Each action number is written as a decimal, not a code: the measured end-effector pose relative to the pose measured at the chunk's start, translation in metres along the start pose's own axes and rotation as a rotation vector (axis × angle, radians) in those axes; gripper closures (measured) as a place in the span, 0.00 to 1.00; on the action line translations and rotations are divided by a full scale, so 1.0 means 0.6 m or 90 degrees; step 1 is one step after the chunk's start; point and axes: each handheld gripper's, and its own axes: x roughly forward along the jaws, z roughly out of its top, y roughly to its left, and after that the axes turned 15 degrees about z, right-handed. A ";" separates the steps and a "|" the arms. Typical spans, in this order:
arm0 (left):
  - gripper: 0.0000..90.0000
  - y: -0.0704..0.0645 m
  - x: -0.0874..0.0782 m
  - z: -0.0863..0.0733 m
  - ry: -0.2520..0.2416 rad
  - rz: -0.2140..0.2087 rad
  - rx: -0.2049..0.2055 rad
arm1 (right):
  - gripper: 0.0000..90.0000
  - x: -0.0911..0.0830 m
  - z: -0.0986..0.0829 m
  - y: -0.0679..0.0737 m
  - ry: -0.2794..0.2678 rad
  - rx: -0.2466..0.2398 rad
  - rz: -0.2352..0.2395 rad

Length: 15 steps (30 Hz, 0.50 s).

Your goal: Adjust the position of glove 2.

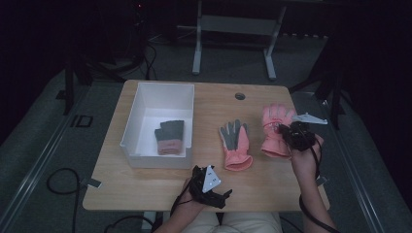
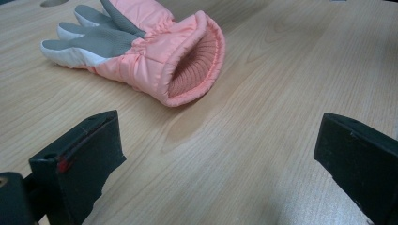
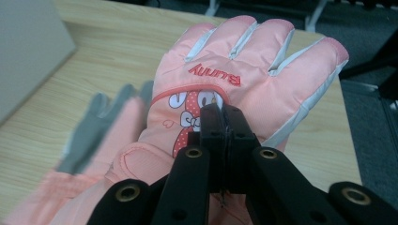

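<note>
White bin (image 1: pixel 145 99) sat at left of surface (image 1: pixel 145 187); held one folded glove (image 1: pixel 170 137), grey fingers, pink cuff, lying flat against its right wall. Likely the drop point for the rest. Left gripper (image 1: pixel 210 187) hovered low near front edge, jaws wide apart, nothing between them, aimed at open cuff of palm-up pink glove (image 2: pixel 141 51) mid-surface. Looked staged for a cuff pinch. Palm-up glove lay just right of bin, apart from it. Right gripper (image 3: pixel 224 140) farther right, jaws pressed together on back of "Bunny" glove (image 3: pixel 244 84), pinching fabric near the cartoon patch. Grip on loose shell probably chosen for a clean lift. Whether that glove was off the surface: could not tell.
</note>
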 end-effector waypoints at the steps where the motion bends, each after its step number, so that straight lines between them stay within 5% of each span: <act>1: 0.01 0.000 0.000 0.000 -0.004 0.000 -0.003 | 0.99 -0.001 0.004 0.008 -0.002 -0.005 0.002; 15: 0.01 0.001 -0.006 0.001 -0.017 0.005 -0.003 | 0.99 0.035 0.038 0.113 -0.006 -0.045 0.081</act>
